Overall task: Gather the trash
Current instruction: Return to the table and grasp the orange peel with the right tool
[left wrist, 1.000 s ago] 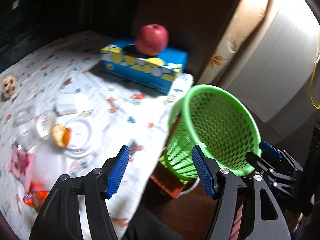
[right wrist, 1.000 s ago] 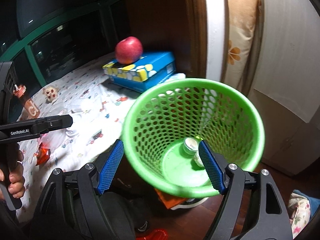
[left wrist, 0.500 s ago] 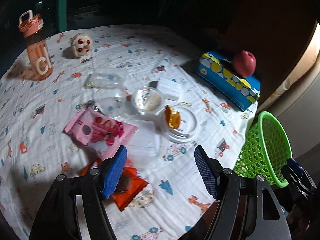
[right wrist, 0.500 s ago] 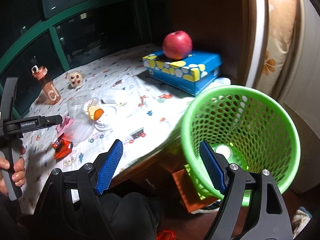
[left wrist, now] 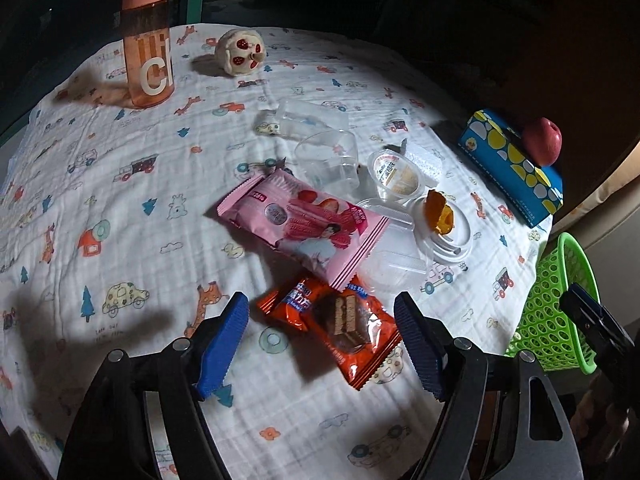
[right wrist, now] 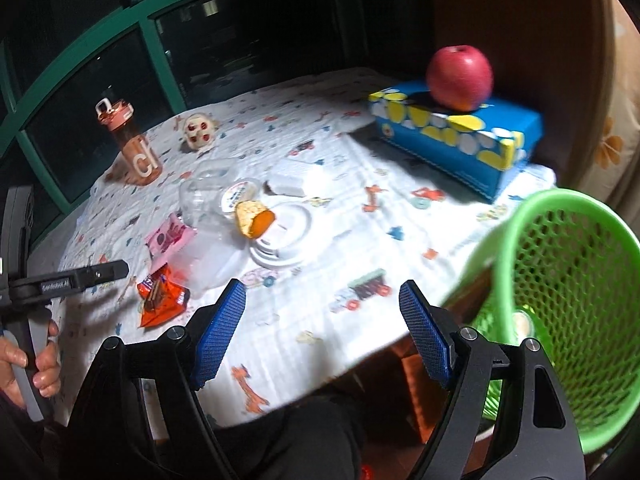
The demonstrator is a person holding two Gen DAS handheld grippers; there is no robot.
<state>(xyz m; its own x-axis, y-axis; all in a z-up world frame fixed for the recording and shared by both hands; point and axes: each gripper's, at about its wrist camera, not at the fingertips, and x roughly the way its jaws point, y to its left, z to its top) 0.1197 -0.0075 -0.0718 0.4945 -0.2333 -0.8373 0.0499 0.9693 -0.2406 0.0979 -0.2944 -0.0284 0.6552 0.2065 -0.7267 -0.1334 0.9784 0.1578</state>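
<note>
Trash lies in a heap on the patterned tablecloth (left wrist: 120, 200): an orange snack wrapper (left wrist: 340, 320), a pink wrapper (left wrist: 304, 224), a clear plastic cup (left wrist: 328, 160), a sealed jelly cup (left wrist: 396, 176), a clear tray (left wrist: 392, 248) and an orange peel (left wrist: 438, 214) on a white lid. My left gripper (left wrist: 320, 308) hovers over the orange wrapper. Its jaws are opening; the wrapper lies below the gap and the pads are clear of it. My right gripper (right wrist: 322, 294) is open and empty above the table's near edge. The green mesh basket (right wrist: 568, 300) stands off the table to the right.
An orange drink bottle (left wrist: 146, 40) and a small round toy (left wrist: 240, 52) stand at the far side. A red apple (right wrist: 460, 74) rests on a blue tissue box (right wrist: 460, 136) at the back right. A hand (right wrist: 24, 364) grips the left tool's handle.
Both views have swung from the green basket to the table. The left gripper has come over the orange wrapper with its jaws a little wider. The right gripper has left the basket's mouth.
</note>
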